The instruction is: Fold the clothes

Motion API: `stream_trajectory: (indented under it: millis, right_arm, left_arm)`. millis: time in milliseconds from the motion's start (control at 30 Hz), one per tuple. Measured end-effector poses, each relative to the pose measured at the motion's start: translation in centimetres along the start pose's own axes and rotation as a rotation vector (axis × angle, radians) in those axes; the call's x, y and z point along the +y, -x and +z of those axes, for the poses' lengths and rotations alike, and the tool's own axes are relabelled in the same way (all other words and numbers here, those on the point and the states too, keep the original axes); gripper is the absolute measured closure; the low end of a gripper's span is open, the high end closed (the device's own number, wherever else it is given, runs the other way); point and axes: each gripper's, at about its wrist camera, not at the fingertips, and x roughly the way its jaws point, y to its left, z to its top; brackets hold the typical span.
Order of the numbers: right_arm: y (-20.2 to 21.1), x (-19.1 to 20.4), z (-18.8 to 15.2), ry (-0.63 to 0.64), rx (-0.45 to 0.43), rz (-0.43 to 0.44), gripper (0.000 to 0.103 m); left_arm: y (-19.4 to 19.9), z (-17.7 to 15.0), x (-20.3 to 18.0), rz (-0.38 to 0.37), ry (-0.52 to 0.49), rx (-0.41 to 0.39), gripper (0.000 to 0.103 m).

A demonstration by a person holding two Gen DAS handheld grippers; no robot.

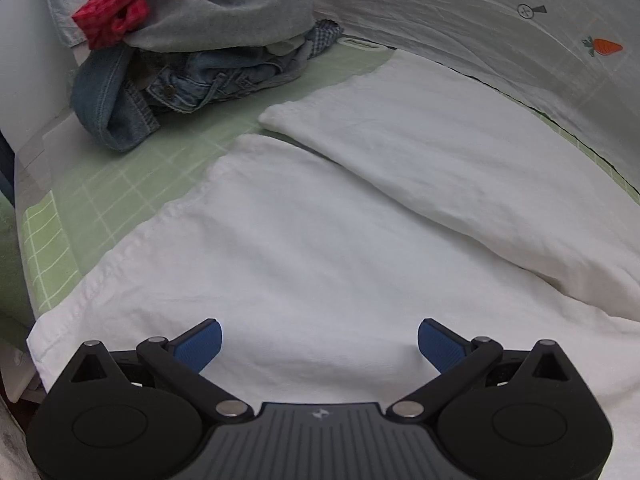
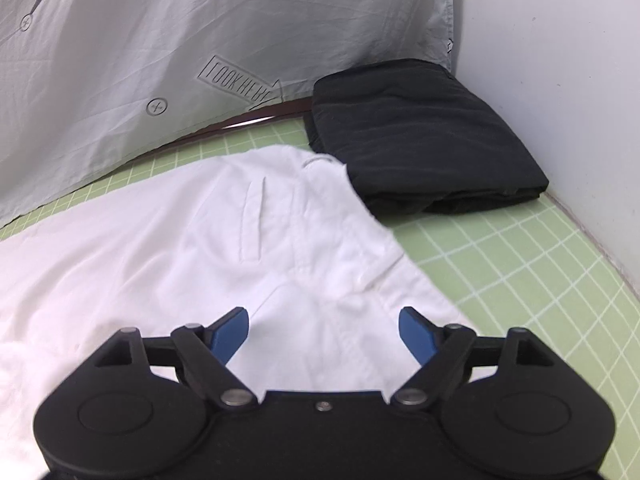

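Observation:
White trousers (image 1: 320,232) lie spread flat on a green grid mat (image 1: 100,184), the two legs reaching away to the left. My left gripper (image 1: 319,340) is open and empty, just above the near leg's hem end. In the right wrist view the trousers' waist and pocket end (image 2: 248,232) lies on the mat (image 2: 520,280). My right gripper (image 2: 323,330) is open and empty, low over the waistband.
A heap of unfolded clothes (image 1: 200,40), with denim, grey and red pieces, sits at the mat's far left. A folded black garment (image 2: 420,136) lies at the far right against a white wall (image 2: 560,80). A pale printed sheet (image 2: 200,32) hangs along the back.

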Motion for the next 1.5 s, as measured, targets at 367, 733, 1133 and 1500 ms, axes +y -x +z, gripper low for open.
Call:
stream_trajectory:
  millis: [367, 733, 1133, 1500]
  right_arm:
    - [8.7, 7.3, -11.2, 0.088, 0.064, 0.032, 0.008]
    - [12.3, 12.8, -16.8, -0.005, 0.11, -0.011, 0.006]
    - [13.8, 18.1, -19.6, 0.0, 0.139, 0.007, 0.004]
    - [14.6, 19.2, -20.0, 0.016, 0.137, 0.036, 0.004]
  left_arm:
    - [-1.1, -1.0, 13.4, 0.027, -0.074, -0.064, 0.0]
    - [-4.2, 0.4, 14.2, -0.155, -0.173, -0.029, 0.012]
    - [-2.7, 1.9, 15.3, -0.19, -0.366, -0.095, 0.092]
    - [-4.4, 5.8, 18.3, -0.179, -0.236, -0.057, 0.086]
